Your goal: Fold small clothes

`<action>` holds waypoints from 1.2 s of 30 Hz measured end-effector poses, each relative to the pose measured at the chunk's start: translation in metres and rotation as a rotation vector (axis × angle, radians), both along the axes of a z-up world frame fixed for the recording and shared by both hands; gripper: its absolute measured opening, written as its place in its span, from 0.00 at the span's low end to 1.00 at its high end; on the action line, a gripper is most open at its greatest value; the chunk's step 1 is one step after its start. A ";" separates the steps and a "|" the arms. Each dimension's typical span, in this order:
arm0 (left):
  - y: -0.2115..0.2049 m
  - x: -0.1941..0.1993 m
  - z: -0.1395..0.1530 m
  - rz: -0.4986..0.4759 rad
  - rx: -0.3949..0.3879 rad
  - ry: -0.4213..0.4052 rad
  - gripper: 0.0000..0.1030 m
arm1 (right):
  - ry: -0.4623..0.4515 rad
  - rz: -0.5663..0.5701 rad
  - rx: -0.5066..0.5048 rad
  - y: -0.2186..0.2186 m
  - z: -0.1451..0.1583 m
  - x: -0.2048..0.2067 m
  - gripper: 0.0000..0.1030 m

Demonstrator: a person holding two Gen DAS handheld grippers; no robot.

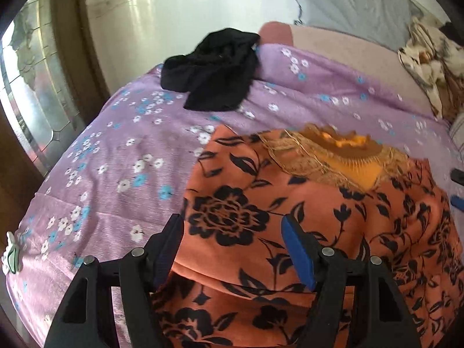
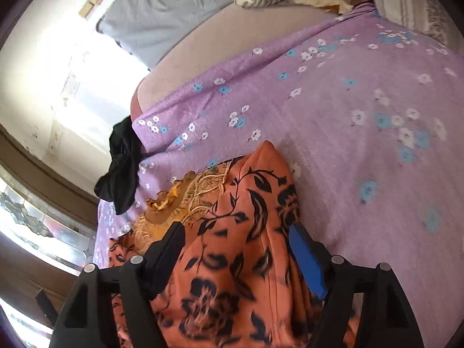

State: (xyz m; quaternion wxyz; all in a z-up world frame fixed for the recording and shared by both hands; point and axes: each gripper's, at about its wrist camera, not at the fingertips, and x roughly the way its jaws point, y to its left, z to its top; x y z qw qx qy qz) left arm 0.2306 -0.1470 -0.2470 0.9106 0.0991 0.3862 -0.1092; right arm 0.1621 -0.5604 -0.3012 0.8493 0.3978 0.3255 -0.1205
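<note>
We note the orange floral garment (image 1: 290,217) lying on the bed near its front edge, a thin, soft, drapey cloth printed with black flowers and leaves, with a mustard-yellow embroidered neckline (image 1: 342,156) and gold thread work facing up at its far end. It looks partly doubled, a rounded fold edge showing low in the left wrist view; we judge the fold is under way. The left gripper (image 1: 232,240) stands wide over the garment's left part, jaws apart, nothing pinched. The right gripper (image 2: 236,246) is likewise wide, straddling a raised ridge of the cloth, probably placed to take that side. Farther off, a crumpled black garment (image 1: 214,66) sits at the bed's far left edge, apparently awaiting its turn. Beneath all lies a lilac bedsheet (image 1: 116,150), slightly shiny, scattered with small white and blue flowers.
</note>
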 end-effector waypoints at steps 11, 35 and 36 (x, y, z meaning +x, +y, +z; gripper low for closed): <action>-0.009 -0.005 -0.017 -0.008 0.048 0.049 0.68 | 0.111 0.035 -0.162 0.024 0.009 0.001 0.03; -0.023 -0.011 -0.035 -0.048 0.145 0.065 0.71 | 0.184 0.073 -0.098 0.004 -0.028 0.021 0.26; -0.023 -0.010 -0.035 -0.048 0.144 0.067 0.71 | 0.188 0.068 -0.116 0.006 -0.027 0.020 0.21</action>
